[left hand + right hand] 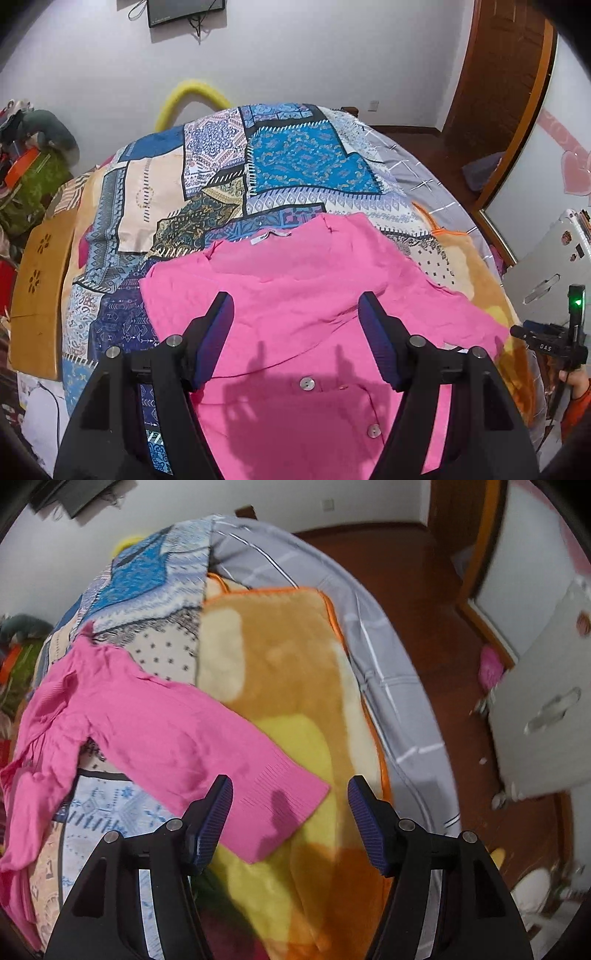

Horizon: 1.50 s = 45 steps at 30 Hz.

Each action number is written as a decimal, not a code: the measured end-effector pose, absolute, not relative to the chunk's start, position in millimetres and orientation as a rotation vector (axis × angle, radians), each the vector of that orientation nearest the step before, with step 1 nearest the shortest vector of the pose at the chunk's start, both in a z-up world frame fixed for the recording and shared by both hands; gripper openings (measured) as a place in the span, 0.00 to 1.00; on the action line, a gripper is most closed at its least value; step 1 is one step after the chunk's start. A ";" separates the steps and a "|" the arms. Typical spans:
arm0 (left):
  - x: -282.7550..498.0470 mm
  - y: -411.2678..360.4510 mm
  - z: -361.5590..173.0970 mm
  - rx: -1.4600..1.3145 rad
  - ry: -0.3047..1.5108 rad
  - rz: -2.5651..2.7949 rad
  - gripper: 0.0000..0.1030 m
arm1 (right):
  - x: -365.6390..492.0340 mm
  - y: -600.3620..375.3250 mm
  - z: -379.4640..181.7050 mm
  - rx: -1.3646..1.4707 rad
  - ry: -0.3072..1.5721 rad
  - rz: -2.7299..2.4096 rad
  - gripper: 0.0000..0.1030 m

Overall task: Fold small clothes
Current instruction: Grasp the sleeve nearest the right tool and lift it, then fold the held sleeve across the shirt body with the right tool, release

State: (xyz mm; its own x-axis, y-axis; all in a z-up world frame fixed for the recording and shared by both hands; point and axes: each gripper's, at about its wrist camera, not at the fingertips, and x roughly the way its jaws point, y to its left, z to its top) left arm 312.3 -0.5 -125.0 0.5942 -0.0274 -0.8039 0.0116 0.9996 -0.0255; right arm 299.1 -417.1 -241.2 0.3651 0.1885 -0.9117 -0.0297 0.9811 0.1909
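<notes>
Pink shirt point(295, 280) lies spread flat on the patterned quilt point(221, 177), one sleeve point(207, 753) stretched out over the fuzzy blanket point(288, 664); no fold visible yet. Left gripper point(295, 332) and right gripper point(290, 812) both gape wide, holding nothing. Judgement: folding barely begun
</notes>
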 end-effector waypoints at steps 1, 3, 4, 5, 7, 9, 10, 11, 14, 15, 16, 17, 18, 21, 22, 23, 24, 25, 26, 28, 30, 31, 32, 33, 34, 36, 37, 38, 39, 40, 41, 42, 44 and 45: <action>313.4 0.2 -127.8 -0.019 0.943 -0.020 0.67 | 299.0 -419.7 -246.5 0.173 1.199 0.141 0.59; 315.9 2.3 -133.0 -0.022 0.959 -0.018 0.67 | 298.9 -424.4 -256.3 0.221 1.215 0.145 0.59; 316.5 2.9 -135.6 -0.023 0.966 -0.017 0.67 | 299.5 -425.2 -259.2 0.236 1.220 0.150 0.59; 317.7 3.2 -138.6 -0.023 0.976 -0.017 0.67 | 300.4 -425.0 -263.0 0.254 1.230 0.159 0.59; 318.5 3.7 -141.5 -0.023 0.982 -0.018 0.67 | 300.5 -425.3 -268.5 0.271 1.246 0.160 0.58; 319.1 2.6 -144.3 -0.018 0.986 -0.020 0.67 | 301.1 -424.1 -272.6 0.272 1.249 0.161 0.54; 319.1 2.1 -145.3 -0.015 0.987 -0.021 0.67 | 301.5 -424.0 -273.9 0.272 1.250 0.153 0.51; 319.0 1.6 -146.6 -0.011 0.989 -0.022 0.67 | 302.0 -424.0 -274.1 0.273 1.250 0.148 0.42; 319.3 -1.2 -151.5 0.009 0.993 -0.024 0.67 | 302.3 -423.2 -275.9 0.278 1.262 0.157 0.11; 319.8 -1.5 -152.6 0.014 0.995 -0.023 0.67 | 303.3 -420.9 -277.5 0.288 1.275 0.179 0.07; 319.9 -2.1 -154.1 0.020 0.997 -0.022 0.67 | 303.2 -418.0 -278.3 0.286 1.281 0.190 0.07; 319.8 -2.6 -155.5 0.025 0.999 -0.022 0.67 | 301.7 -415.4 -276.9 0.264 1.268 0.184 0.07; 319.6 -2.6 -156.0 0.025 1.000 -0.023 0.67 | 300.0 -411.0 -272.6 0.236 1.244 0.186 0.06; 318.1 -1.2 -155.5 0.020 0.997 -0.027 0.67 | 299.5 -404.2 -258.1 0.233 1.200 0.210 0.04; 317.3 -0.3 -154.6 0.020 0.994 -0.025 0.67 | 299.4 -402.5 -252.8 0.230 1.187 0.218 0.04; 316.7 0.7 -153.9 0.020 0.991 -0.025 0.67 | 299.9 -399.7 -245.3 0.224 1.171 0.228 0.04; 315.8 2.3 -152.3 0.020 0.984 -0.024 0.67 | 300.5 -395.5 -234.0 0.216 1.147 0.243 0.03; 314.7 4.3 -150.3 0.018 0.977 -0.022 0.67 | 301.7 -391.8 -225.8 0.210 1.131 0.255 0.03; 313.5 5.5 -148.7 0.017 0.973 -0.021 0.67 | 302.7 -387.9 -217.2 0.203 1.116 0.269 0.03; 311.2 10.2 -143.9 0.007 0.961 -0.018 0.67 | 307.1 -376.4 -196.3 0.184 1.076 0.297 0.03; 309.6 14.1 -139.6 -0.001 0.950 -0.015 0.67 | 310.7 -365.9 -176.9 0.170 1.039 0.325 0.03; 308.6 16.6 -137.5 -0.004 0.944 -0.014 0.67 | 312.1 -359.7 -166.0 0.161 1.021 0.340 0.03; 307.5 19.1 -135.2 -0.006 0.937 -0.011 0.67 | 315.1 -350.3 -155.3 0.148 1.002 0.359 0.03; 305.9 22.4 -132.3 -0.008 0.928 -0.006 0.67 | 316.6 -339.6 -140.5 0.125 0.972 0.377 0.03; 304.4 24.8 -130.1 -0.010 0.921 -0.003 0.67 | 321.1 -329.5 -131.7 0.107 0.955 0.388 0.03; 301.4 31.6 -125.5 -0.015 0.906 0.002 0.67 | 322.9 -312.7 -112.9 0.081 0.925 0.415 0.03; 300.0 34.6 -123.8 -0.016 0.900 0.004 0.67 | 324.7 -302.4 -102.4 0.066 0.906 0.426 0.03; 298.3 38.2 -121.7 -0.017 0.893 0.007 0.67 | 326.5 -292.7 -93.3 0.053 0.890 0.438 0.03; 296.7 41.7 -119.8 -0.018 0.887 0.011 0.67 | 327.4 -283.7 -85.3 0.043 0.875 0.452 0.03; 294.9 45.9 -117.9 -0.019 0.881 0.015 0.67 | 328.9 -273.0 -77.0 0.036 0.860 0.468 0.03; 293.4 49.2 -116.5 -0.022 0.876 0.016 0.67 | 329.5 -264.8 -70.6 0.031 0.849 0.479 0.03; 291.7 53.5 -114.9 -0.026 0.871 0.017 0.67 | 331.9 -252.2 -63.8 0.023 0.839 0.498 0.03; 288.5 62.1 -111.7 -0.035 0.860 0.017 0.67 | 332.7 -234.4 -55.7 0.007 0.821 0.518 0.03; 286.9 66.6 -110.3 -0.039 0.854 0.018 0.67 | 334.1 -224.5 -52.0 -0.002 0.813 0.531 0.03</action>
State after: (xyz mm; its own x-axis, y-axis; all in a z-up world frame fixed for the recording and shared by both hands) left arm 286.9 66.6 -110.3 0.6568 0.0008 -0.7541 -0.0318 0.9991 -0.0266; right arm 334.1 -224.5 -52.0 0.5649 0.4503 -0.6914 -0.4521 0.8699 0.1972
